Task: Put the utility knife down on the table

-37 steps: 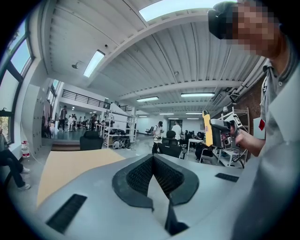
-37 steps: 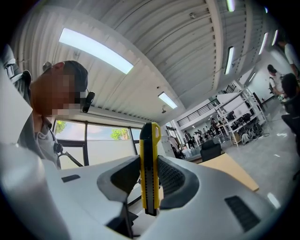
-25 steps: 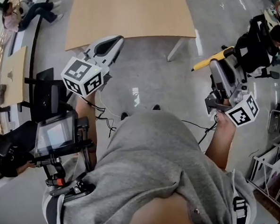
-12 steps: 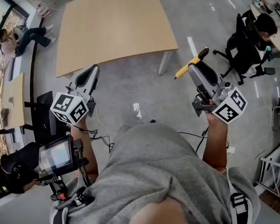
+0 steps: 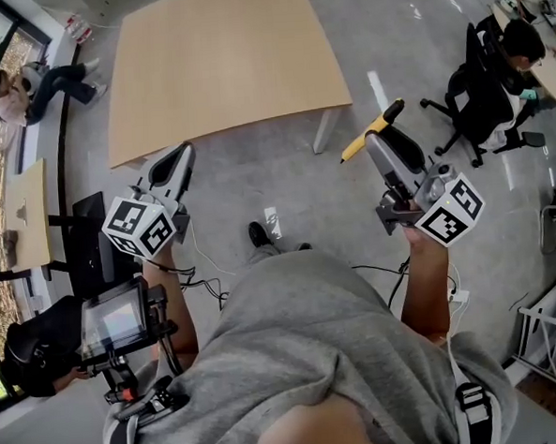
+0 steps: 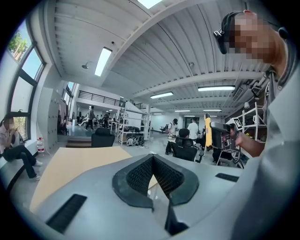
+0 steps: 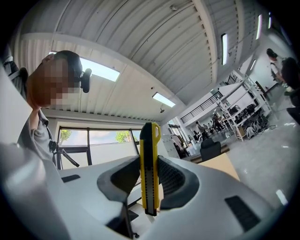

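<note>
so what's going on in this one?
A person stands a little short of the wooden table with a gripper in each hand. The right gripper is shut on a yellow utility knife, which stands upright between its jaws. It is held in the air over the floor near the table's right corner, so the knife is not yet down. The left gripper is shut with nothing between its jaws and is raised on the other side.

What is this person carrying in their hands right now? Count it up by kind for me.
Grippers: 2, the left gripper, shut on nothing, and the right gripper
Utility knife: 1, yellow, clamped in the right gripper
Total: 3
</note>
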The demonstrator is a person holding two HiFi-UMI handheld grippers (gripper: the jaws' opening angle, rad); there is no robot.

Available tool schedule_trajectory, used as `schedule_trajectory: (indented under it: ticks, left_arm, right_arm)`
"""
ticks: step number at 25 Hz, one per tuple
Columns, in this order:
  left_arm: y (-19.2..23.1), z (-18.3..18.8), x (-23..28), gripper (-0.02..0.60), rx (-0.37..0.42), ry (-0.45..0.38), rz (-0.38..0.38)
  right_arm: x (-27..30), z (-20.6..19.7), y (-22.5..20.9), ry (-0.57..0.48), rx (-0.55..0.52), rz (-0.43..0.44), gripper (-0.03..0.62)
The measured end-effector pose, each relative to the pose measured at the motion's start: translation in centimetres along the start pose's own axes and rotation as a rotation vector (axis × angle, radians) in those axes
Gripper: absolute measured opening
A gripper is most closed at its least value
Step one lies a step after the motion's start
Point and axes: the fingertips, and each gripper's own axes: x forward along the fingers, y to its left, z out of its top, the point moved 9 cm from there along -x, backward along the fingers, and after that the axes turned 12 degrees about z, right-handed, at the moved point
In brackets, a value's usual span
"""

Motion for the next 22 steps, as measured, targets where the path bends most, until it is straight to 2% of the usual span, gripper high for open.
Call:
schedule_trajectory:
  ticks: [4,10,18,22]
  left_arm:
    - [2.1,0.8,2.0,0.006,-0.005,-0.014,-0.018]
    - [8.1,1.5,6.3,0.006,-0.010,-0.015,-0.052]
    - [8.1,1.8,7.8,0.006,0.000,-0.040,-0.099]
    - [10.6,2.7,8.3,0.006,-0.003,-0.048,-0.118]
  right_arm:
    - [1.7,0.4,-1.1,0.006,-0.008,-0.018,0.120]
    - [7.5,0.4,-4.6,0.010,-0.023,-0.049,0.118]
    - [6.9,0.4,-4.3,-0.003,-0.054,-0.090,0.120]
    - [9.4,0.9,-4.3,-0.004,-0.069,-0.106,0.120]
